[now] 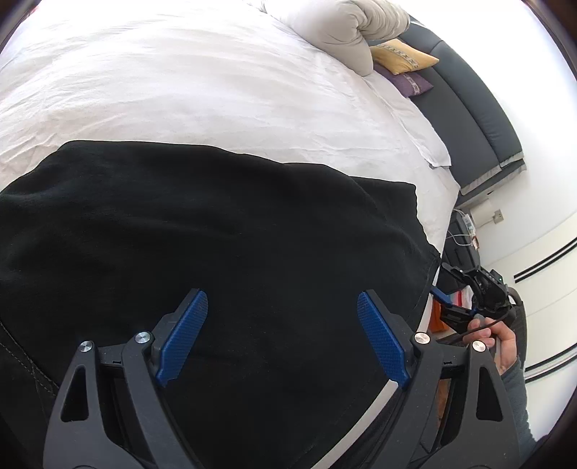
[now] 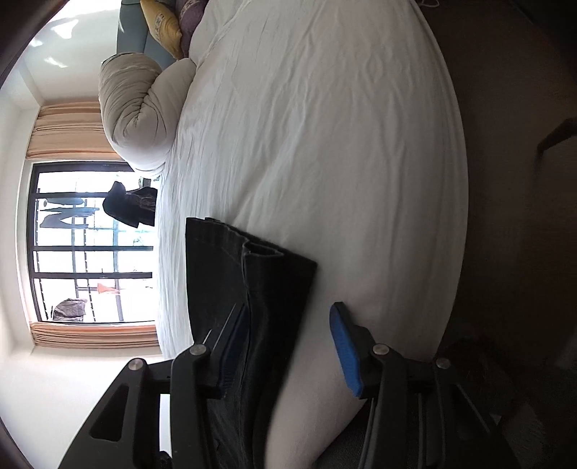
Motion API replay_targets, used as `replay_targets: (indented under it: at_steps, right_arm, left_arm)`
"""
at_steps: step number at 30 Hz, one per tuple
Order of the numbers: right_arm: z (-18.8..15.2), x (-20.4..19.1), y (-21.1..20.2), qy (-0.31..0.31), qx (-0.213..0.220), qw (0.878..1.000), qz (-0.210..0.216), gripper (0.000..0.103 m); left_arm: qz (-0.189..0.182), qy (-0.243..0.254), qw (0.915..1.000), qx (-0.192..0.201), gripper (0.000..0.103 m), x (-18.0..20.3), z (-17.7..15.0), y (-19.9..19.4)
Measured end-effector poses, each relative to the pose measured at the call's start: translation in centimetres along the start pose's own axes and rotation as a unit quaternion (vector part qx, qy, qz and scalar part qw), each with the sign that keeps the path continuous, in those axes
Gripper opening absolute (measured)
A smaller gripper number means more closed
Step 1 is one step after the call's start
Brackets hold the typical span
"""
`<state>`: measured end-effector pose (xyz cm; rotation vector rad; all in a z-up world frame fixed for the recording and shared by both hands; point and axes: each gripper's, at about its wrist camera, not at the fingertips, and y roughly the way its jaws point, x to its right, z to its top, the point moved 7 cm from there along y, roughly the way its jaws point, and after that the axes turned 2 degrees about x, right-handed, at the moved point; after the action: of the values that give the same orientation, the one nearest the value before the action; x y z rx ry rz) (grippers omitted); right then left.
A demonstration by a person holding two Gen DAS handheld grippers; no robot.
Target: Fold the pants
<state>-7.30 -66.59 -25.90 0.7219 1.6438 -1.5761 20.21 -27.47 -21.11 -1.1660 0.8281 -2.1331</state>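
Note:
Black pants (image 1: pixel 216 231) lie spread on the white bed sheet (image 1: pixel 180 83), folded over once. My left gripper (image 1: pixel 282 324) hovers open just above the dark fabric, holding nothing. My right gripper (image 1: pixel 447 306) shows at the bed's right edge, held by a hand. In the right wrist view the pants (image 2: pixel 249 274) show as stacked layers with their edge toward the camera. My right gripper (image 2: pixel 288 346) is open, tilted sideways; its left finger (image 2: pixel 230 346) rests against the layers and the blue pad (image 2: pixel 344 351) stands off over the sheet.
A rolled beige duvet (image 1: pixel 346 32) lies at the head of the bed, with a yellow cushion (image 1: pixel 400 56) and a purple cushion (image 1: pixel 407 81) by the dark headboard (image 1: pixel 476 119). A window (image 2: pixel 90 241) with curtains is beyond the bed.

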Motion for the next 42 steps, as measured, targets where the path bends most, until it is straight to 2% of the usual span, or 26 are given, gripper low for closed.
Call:
replay_targets:
  at_steps: [3,9,15,17,19,21,26,29,30,42]
  right_arm:
    - [-0.5,-0.5,1.5,0.001,-0.021,1.000,0.011,0.050]
    - [1.2,-1.2,3.1,0.027,-0.015,0.998,0.057,0.056]
    - [1.5,-0.9,2.9,0.039,-0.012,0.995,0.094,0.053]
    - [1.6,-0.8,2.9,0.048,-0.006,0.993,0.112,0.050]
    - [1.6,-0.5,2.9,0.058,-0.001,0.990,0.131,0.032]
    - [1.4,0.1,2.8,0.061,0.000,0.988,0.143,0.029]
    - [1.4,-0.1,3.1,0.059,0.003,0.987,0.151,0.029]
    - [1.4,-0.4,2.9,0.044,0.008,0.988,0.145,0.023]
    - [1.4,-0.5,2.8,0.039,0.011,0.989,0.141,0.021]
    - [0.9,-3.0,1.6,-0.047,0.041,0.995,0.081,0.019]
  left_arm:
    - [-0.002,0.000,1.0000,-0.002,0.085,0.2,-0.1,-0.2]
    - [-0.003,-0.003,1.0000,-0.003,0.085,0.2,-0.2,-0.4]
    - [-0.001,-0.002,1.0000,-0.004,0.085,0.2,-0.3,-0.3]
    - [-0.003,-0.004,1.0000,-0.004,0.085,0.1,-0.3,-0.3]
    - [-0.004,-0.006,1.0000,-0.004,0.085,0.0,-0.2,-0.3]
    - [-0.005,-0.007,1.0000,-0.005,0.085,0.0,-0.2,-0.3]
    - [-0.007,-0.010,0.9999,-0.004,0.085,0.0,-0.2,-0.3]
    - [-0.010,-0.016,0.9998,-0.003,0.085,-0.1,-0.1,-0.4]
    - [-0.010,-0.017,0.9998,-0.002,0.085,-0.1,0.0,-0.3]
    - [-0.022,-0.042,0.9989,0.004,0.085,-0.5,0.1,-0.4]
